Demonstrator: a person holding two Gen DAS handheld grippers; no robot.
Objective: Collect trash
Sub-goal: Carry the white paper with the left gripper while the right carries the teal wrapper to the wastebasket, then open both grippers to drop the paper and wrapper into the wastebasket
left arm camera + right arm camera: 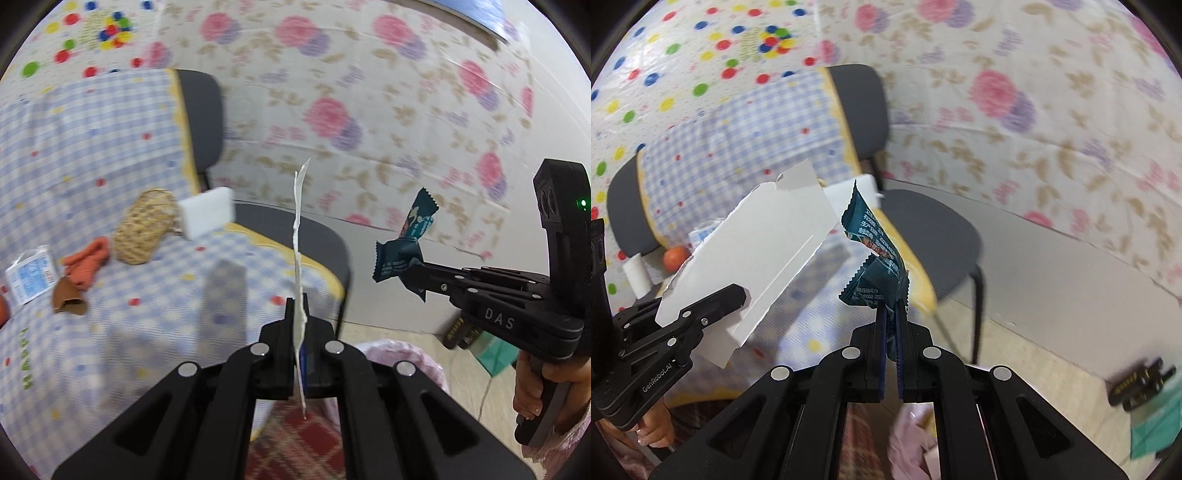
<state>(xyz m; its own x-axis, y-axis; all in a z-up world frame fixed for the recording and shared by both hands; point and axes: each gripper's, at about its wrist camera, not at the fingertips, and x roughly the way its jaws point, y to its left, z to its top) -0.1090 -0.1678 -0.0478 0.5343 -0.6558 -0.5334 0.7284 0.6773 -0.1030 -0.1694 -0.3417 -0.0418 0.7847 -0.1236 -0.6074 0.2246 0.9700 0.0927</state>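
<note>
My left gripper [298, 314] is shut on a torn piece of white card [298, 236], seen edge-on in the left wrist view; the right wrist view shows its flat face [753, 258] and the left gripper [737, 295] at the left. My right gripper [893, 306] is shut on a crumpled teal snack wrapper [875, 258]; the left wrist view shows that wrapper [402, 243] held by the right gripper [417, 264] at the right. Both are held in the air beside a chair. A bin with a pink bag [402, 354] sits below them.
A chair with a blue checked cover [147, 288] holds a woven basket [144, 229], an orange cloth [88, 264], a white block [207, 212], a brown scrap [68, 295] and a blue-white packet [31, 275]. An orange [676, 256] lies there too. Floral wall covering [369, 110] stands behind.
</note>
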